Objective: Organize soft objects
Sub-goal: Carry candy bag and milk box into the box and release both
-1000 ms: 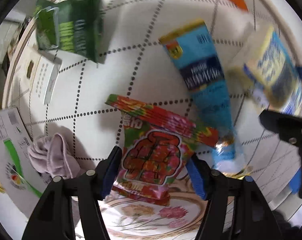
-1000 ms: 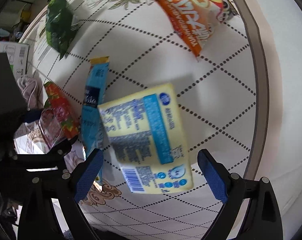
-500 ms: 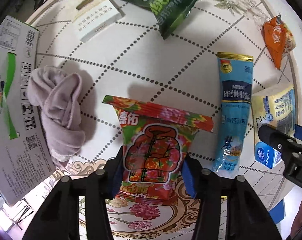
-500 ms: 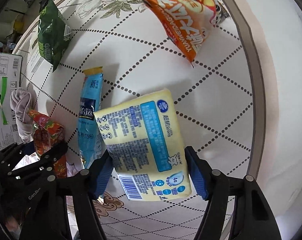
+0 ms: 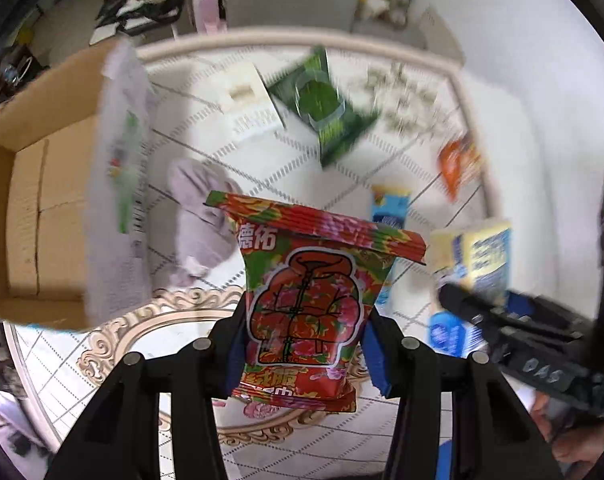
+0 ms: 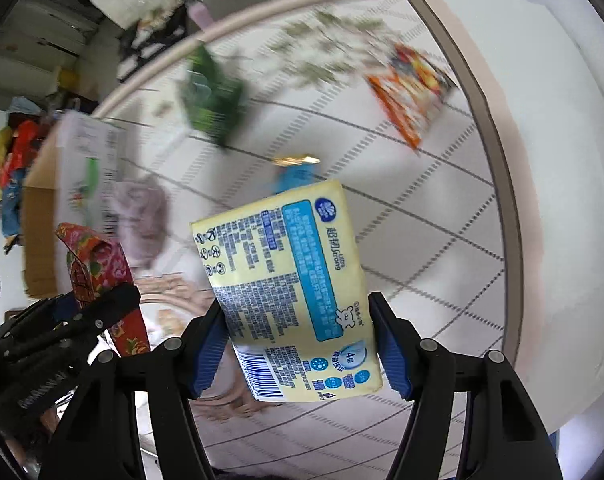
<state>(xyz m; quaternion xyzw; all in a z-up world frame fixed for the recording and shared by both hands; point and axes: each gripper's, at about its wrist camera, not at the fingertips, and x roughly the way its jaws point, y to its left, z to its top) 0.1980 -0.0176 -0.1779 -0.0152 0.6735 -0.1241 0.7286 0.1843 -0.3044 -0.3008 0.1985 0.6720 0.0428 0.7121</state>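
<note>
Left wrist: left tool grips red packet; right tool apparently raised, clamps yellow pack.

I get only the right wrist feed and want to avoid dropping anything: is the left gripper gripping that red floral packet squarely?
Observer: Yes. The left wrist view shows the left gripper pressing its blue pads on both side edges of the red floral plastic packet.
Operator: Good; my right gripper has the yellow-and-blue soft pack. Is the cardboard box open?
Observer: The brown cardboard box is open on top, bare inner walls showing.
Operator: Anything beside the green packet?
Observer: A white printed card lies flat at its left in that view.
</note>
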